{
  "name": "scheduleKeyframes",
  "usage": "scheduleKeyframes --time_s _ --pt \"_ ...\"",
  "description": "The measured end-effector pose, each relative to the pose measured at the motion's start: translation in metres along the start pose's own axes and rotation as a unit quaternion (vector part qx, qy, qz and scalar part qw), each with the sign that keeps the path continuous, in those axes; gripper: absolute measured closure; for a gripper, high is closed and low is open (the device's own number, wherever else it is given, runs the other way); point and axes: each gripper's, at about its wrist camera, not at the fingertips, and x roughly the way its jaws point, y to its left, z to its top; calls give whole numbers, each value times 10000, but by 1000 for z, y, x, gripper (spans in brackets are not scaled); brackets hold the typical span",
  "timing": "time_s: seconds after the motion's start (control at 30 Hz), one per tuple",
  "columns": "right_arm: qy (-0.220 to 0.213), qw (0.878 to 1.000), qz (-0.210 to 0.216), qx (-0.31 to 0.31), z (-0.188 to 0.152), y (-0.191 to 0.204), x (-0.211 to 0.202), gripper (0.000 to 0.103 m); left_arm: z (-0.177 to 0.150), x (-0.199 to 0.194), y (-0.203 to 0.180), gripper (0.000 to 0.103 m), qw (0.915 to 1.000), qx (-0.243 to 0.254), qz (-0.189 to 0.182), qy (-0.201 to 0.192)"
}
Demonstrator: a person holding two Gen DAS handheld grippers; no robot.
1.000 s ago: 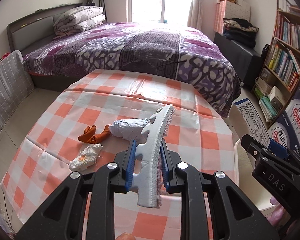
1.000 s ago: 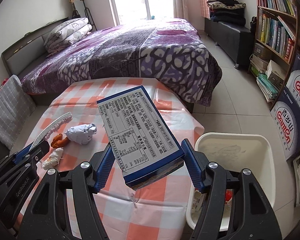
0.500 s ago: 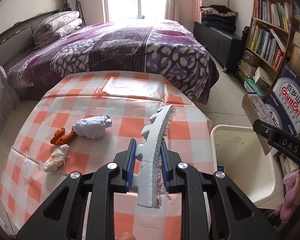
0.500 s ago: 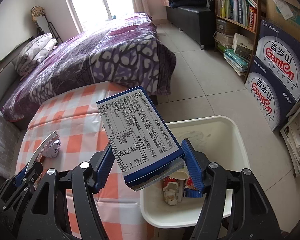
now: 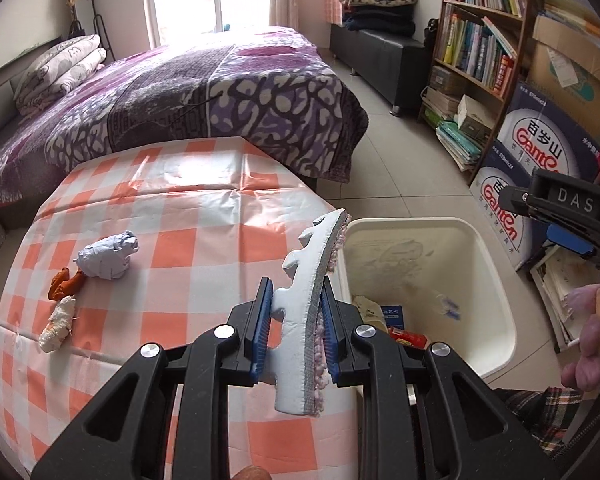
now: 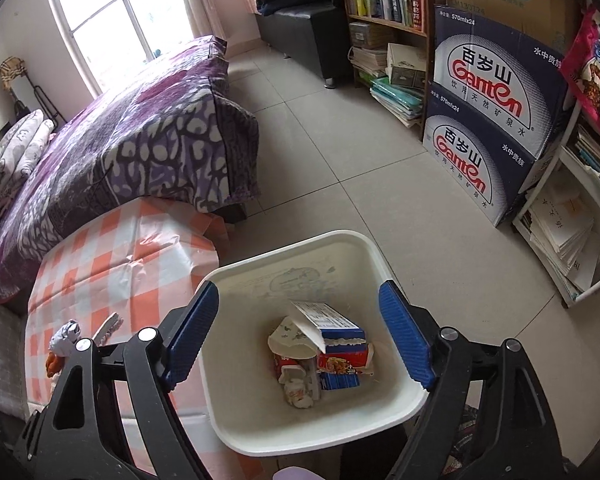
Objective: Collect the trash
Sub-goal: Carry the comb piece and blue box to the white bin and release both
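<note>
Checked tablecloth (image 5: 204,216) beside purple bed (image 5: 220,92)

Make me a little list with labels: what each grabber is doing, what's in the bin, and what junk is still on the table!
left gripper: shut on the white foam strip, near the bin's edge
right gripper: jaws opening, nothing between them, above the bin
bin: white, on the floor beside the table
in the bin: blue box, red wrappers, crumpled paper
table: orange and white checked cloth
left on table: grey paper ball, orange scrap, white wad
</note>
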Motion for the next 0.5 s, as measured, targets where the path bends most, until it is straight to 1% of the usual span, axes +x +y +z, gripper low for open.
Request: scheduleKeyframes --time_s 0.13,0.27,0.5 --pt "-48 9996 -75 255 4 -17 -4 21 1 3 -19 80 9995 130 -276 124" --pt "-94 9985 -97 525 9 -33 -6 21 4 6 -38 80 9983 276 -484 195" --pt "-210 9954 -110 929 17 -54 -12 20 15 12 -64 80 9955 388 -813 291"
